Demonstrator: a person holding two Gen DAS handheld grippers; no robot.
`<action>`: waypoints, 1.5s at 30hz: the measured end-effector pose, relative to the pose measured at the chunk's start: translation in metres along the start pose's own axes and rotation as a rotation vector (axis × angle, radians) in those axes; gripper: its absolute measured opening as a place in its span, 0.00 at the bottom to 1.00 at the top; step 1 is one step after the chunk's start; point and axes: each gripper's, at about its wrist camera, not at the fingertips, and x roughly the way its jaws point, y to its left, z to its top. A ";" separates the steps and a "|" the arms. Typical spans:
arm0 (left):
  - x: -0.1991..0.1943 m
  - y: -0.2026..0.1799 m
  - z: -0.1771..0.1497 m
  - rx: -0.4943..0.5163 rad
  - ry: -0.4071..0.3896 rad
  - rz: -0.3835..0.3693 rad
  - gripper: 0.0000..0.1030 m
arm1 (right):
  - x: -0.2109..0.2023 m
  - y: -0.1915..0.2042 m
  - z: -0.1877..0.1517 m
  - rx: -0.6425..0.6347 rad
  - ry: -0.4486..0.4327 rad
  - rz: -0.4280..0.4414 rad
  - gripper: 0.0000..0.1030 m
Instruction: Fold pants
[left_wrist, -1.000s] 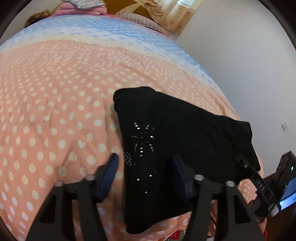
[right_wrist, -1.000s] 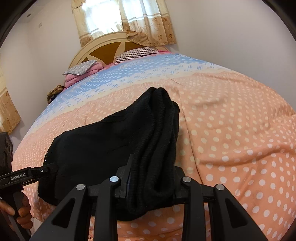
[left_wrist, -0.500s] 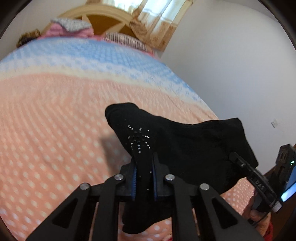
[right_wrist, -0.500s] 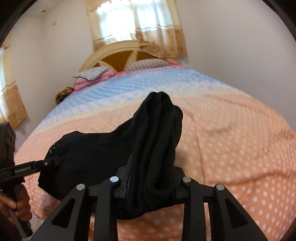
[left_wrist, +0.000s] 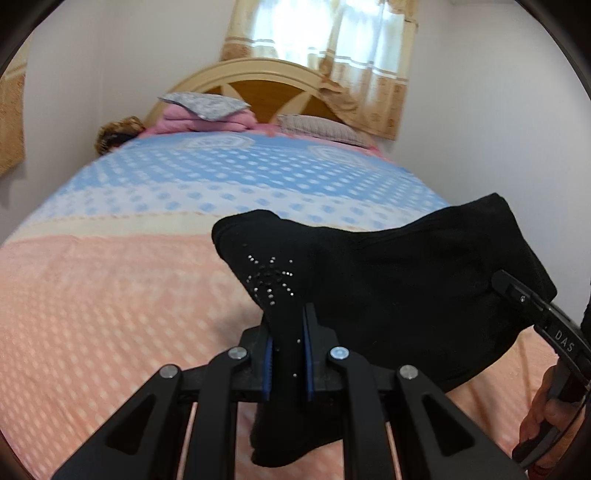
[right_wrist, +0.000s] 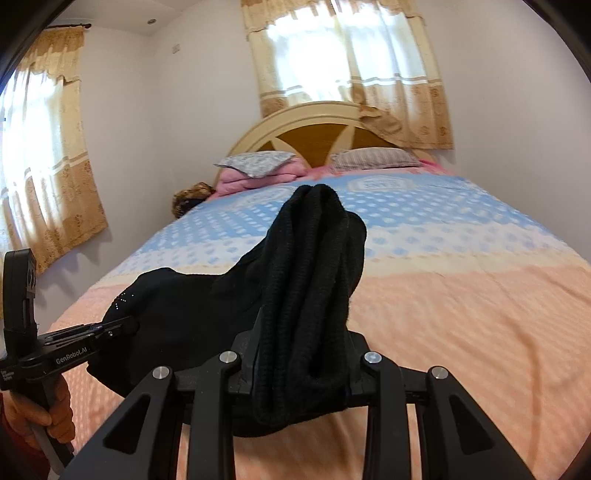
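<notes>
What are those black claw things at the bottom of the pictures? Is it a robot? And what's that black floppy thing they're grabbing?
It's no robot. A person holds a grabbing tool in each hand, and each tool has a small camera looking along its two fingers. So one picture comes from the left tool, the other from the right.

The left gripper has its fingers shut on a thin part of the black pants, near some shiny dots. The right gripper squeezes a thick bunch of the same pants. The pants hang between the two tools, above a bed with a pink and blue dotted cover. In each picture you can spot the other tool at the side, with the person's hand holding its handle. Pillows lie at the far end.
</notes>
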 end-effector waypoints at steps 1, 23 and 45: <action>0.008 0.005 0.004 0.002 -0.003 0.020 0.13 | 0.013 0.004 0.003 -0.005 0.000 0.005 0.31; 0.096 0.048 -0.015 0.089 0.159 0.263 0.62 | 0.165 -0.013 -0.028 0.148 0.304 -0.009 0.36; 0.075 0.035 0.019 0.045 0.069 0.239 0.86 | 0.119 0.009 0.007 0.005 0.171 -0.015 0.08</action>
